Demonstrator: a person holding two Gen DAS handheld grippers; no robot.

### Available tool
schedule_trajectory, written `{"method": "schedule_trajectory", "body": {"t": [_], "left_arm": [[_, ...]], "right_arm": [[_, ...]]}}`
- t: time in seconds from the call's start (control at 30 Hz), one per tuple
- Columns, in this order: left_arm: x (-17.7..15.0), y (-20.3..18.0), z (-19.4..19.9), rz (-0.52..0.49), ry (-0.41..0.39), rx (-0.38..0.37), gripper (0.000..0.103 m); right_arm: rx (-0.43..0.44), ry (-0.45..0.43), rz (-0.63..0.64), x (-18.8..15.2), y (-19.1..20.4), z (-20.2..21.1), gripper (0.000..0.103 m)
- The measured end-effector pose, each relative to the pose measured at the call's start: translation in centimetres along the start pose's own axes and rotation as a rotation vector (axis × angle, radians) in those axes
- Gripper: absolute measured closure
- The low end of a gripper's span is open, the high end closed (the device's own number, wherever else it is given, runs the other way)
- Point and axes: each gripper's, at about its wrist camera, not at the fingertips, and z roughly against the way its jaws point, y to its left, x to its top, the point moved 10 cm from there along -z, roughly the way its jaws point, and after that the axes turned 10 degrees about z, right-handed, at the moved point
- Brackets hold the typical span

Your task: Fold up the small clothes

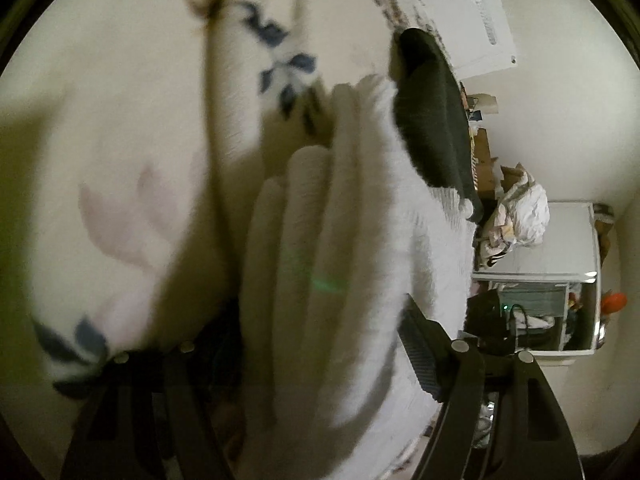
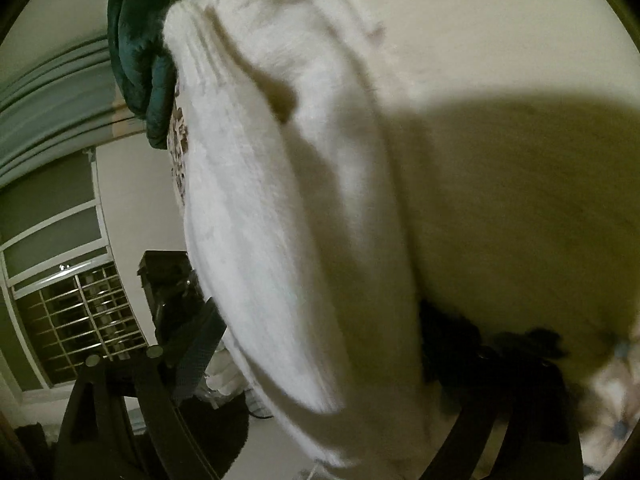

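The left gripper (image 1: pixel 320 360) grasps a white knitted garment (image 1: pixel 348 248), its jaws clenched on the bunched folds; one dark finger (image 1: pixel 420 352) shows at four o'clock, the other is buried under the cloth at seven o'clock. The garment fills the middle of the left wrist view and runs up toward one o'clock, where a black cloth (image 1: pixel 432 120) lies against its far end. Behind both spreads a cream blanket (image 1: pixel 120 120) with blue leaves and pale pink flowers. In the right wrist view the right gripper (image 2: pixel 320 368) likewise grips the white knitted garment (image 2: pixel 288 200), which hangs thick between the jaws from six o'clock up to twelve; one finger (image 2: pixel 196 352) shows at eight o'clock. A dark green cloth (image 2: pixel 136 48) sits at eleven o'clock, a barred window (image 2: pixel 80 312) at nine.
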Motion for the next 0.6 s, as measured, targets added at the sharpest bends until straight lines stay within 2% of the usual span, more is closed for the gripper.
{"method": "schedule_trajectory", "body": {"t": [0.03,0.07,0.13,0.17,0.27,0.4,0.6], "left_arm": [[0.0,-0.2,0.0,-0.017,-0.012,0.011,0.046],[0.0,-0.5,0.2,-0.04,-0.03,0.032,0.052],[0.0,-1.1,1.0,-0.063,-0.064,0.047,0.07],[0.1,-1.3,1.3,-0.067,-0.078,0.054,0.071],[-0.2,-2.7,2.5,-0.102,-0.117,0.09,0.075],[-0.7,-5.1,3.9,-0.158,-0.139,0.11,0.075],[0.8,-11.8,5.6,-0.212,-0.179,0.069,0.075]], "right_arm": [[-0.005,0.003,0.012,0.0,0.2,-0.3,0.016],[-0.015,0.001,0.024,0.3,0.5,-0.7,0.032],[-0.011,-0.019,0.026,0.7,1.1,-1.2,0.053],[-0.013,-0.032,0.021,0.9,1.3,-1.2,0.058],[-0.058,-0.075,0.06,0.8,2.8,-0.3,0.065],[-0.072,-0.115,0.085,0.5,5.2,1.8,0.067],[-0.063,-0.194,0.154,1.7,10.2,8.0,0.067]]}}
